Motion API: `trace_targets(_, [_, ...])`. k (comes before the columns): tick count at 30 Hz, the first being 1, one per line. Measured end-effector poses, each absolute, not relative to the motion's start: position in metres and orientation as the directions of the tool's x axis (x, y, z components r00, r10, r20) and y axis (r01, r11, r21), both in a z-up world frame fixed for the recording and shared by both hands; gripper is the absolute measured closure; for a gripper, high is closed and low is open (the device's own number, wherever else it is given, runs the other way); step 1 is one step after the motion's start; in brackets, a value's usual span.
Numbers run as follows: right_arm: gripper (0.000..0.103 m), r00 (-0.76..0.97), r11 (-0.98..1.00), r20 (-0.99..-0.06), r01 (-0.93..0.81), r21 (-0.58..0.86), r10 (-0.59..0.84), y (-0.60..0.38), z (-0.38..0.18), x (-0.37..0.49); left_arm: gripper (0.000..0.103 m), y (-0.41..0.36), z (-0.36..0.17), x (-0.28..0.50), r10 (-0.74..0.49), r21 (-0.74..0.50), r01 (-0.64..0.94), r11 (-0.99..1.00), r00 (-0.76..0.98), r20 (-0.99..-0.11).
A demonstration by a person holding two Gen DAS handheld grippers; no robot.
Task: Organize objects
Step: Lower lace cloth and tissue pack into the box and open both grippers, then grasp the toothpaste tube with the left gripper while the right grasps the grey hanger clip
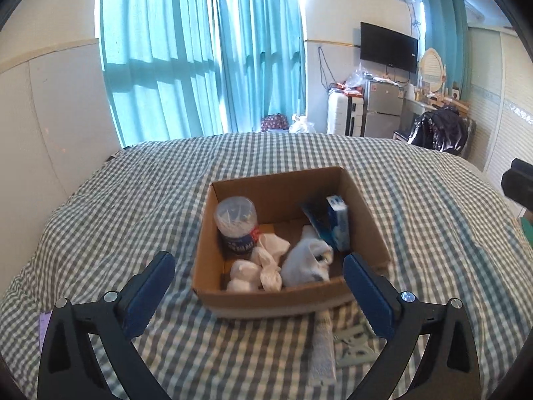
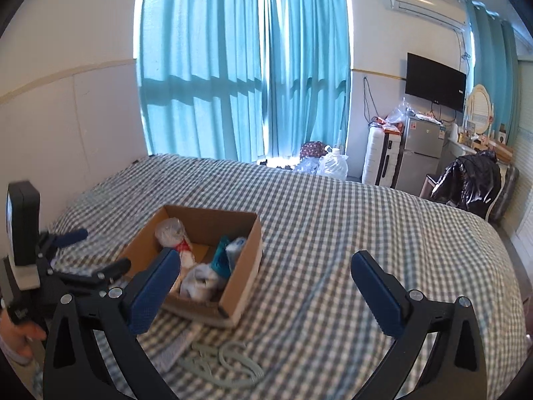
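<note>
Two grippers hover wide and empty over the checked bed (image 1: 100,200), which suggests a placing step has ended and the next pick is due. Farthest left, the left gripper (image 1: 260,266) spreads its jaws on either side of the near wall of the cardboard box (image 1: 266,296), with nothing between the pads. Inside the box, from left to right, stand a clear tub of cotton swabs (image 1: 237,223), some white wrapped bundles (image 1: 263,263), a white sock (image 1: 308,260) and a blue packet (image 1: 338,221) leaning on the right wall. Right of that, just in front of the box on the bedcover, lie a folded white cloth (image 1: 323,343) and pale green hangers (image 2: 223,360), apparently still to be sorted; reaching them would call for dipping low and close in. The right gripper (image 2: 263,275) is equally spread, over open bedcover right of the box. Room is ample rightward; the bed's far edge is well off.
</note>
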State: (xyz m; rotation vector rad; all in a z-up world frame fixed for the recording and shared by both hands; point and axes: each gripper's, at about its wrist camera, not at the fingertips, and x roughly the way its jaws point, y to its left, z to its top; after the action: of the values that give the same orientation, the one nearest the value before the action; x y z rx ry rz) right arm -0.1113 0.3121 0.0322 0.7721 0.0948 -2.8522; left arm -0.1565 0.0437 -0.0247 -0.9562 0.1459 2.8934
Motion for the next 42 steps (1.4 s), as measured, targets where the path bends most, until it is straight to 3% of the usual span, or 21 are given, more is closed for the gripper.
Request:
trace_targets(12, [0.0,-0.789,-0.979,-0.587,0.2,0.034,-0.181,0.321,-0.036,-0.098,0.0,0.052,-0.068,-0.113,-0.026,0.107,-0.052,-0.993,-0.786,-0.618])
trace_targets(19, [0.0,-0.695,-0.977,-0.698,0.211,0.037,-0.176,0.31,-0.103,-0.105,0.0,0.068,-0.126,-0.118,-0.004,0.081,-0.073,-0.994,-0.723,-0.691])
trace_targets(24, [0.0,-0.659,-0.979,-0.737,0.203,0.014,-0.147,0.304,-0.119,-0.11,0.0,0.084,-0.159,-0.133,0.005,0.1,-0.113,-0.989,-0.686,-0.727])
trace_targets(29, [0.0,-0.637,-0.983,-0.761,0.185,0.002,-0.121,0.303,-0.128,-0.115,0.018,0.089,-0.18,-0.158,0.062,0.049,-0.156,-0.987,-0.634,-0.771])
trace_targets(31, [0.0,-0.627,-0.983,-0.77,0.185,0.002,-0.119,0.303,-0.13,-0.117,0.04,0.088,-0.189,-0.164,0.091,0.013,-0.166,-0.986,-0.598,-0.796])
trace_targets(32, [0.0,-0.623,-0.982,-0.773,0.186,0.001,-0.119,0.302,-0.131,-0.118,0.044,0.086,-0.192,-0.166,0.123,-0.022,-0.179,-0.984,-0.58,-0.805])
trace_targets(35, [0.0,-0.613,-0.98,-0.781,0.198,-0.004,-0.12,0.298,-0.135,-0.12,0.074,0.083,-0.188,-0.16,0.168,-0.053,-0.21,-0.976,-0.58,-0.797])
trace_targets(42, [0.0,-0.593,-0.964,-0.794,0.264,-0.039,-0.131,0.283,-0.144,-0.119,0.075,0.064,-0.17,-0.134,0.138,-0.036,-0.182,-0.983,-0.586,-0.799])
